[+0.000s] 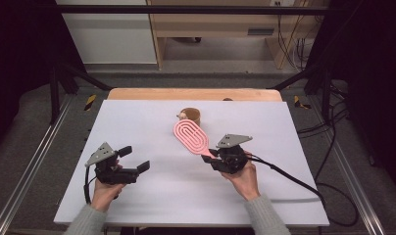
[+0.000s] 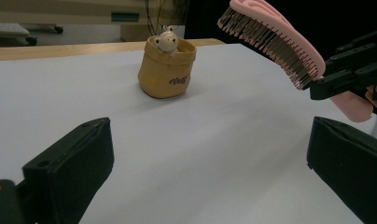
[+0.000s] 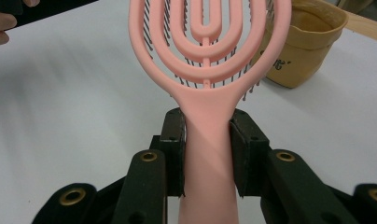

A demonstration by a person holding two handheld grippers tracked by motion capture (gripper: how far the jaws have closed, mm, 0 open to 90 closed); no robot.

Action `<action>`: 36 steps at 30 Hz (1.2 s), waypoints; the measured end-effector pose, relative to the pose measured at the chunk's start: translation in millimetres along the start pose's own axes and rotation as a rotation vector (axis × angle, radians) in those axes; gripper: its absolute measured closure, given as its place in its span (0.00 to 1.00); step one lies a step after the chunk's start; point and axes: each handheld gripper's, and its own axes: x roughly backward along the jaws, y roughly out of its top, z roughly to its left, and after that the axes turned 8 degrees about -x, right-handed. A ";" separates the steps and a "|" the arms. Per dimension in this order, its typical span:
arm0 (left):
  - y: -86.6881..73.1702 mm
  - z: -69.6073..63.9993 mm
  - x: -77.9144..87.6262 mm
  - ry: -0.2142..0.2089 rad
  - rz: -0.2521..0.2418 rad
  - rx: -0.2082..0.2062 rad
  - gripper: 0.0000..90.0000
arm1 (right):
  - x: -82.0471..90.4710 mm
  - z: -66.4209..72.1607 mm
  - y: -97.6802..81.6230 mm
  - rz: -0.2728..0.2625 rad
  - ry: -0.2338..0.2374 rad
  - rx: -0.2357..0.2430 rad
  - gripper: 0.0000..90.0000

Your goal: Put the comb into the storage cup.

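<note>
One pink hairbrush, handle clamped between right gripper pads, apparently lifted

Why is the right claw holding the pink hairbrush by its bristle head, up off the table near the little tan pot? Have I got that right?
Not quite. The right claw grips the hairbrush by its handle, not the bristle head; the right gripper view shows the jaws clamped on the handle, with the head free beyond them. The rest holds: the brush is up off the table, near the tan pot.
</note>
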 end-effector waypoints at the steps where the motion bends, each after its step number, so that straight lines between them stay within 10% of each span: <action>1: 0.4 -0.5 -0.2 -0.001 -0.001 -0.001 0.01 | 0.1 0.3 0.0 -0.001 0.002 0.001 0.78; 36: 33.3 -15.9 -19.6 -0.047 -0.055 0.010 0.00 | 0.6 3.7 -1.2 -0.029 0.021 0.006 0.78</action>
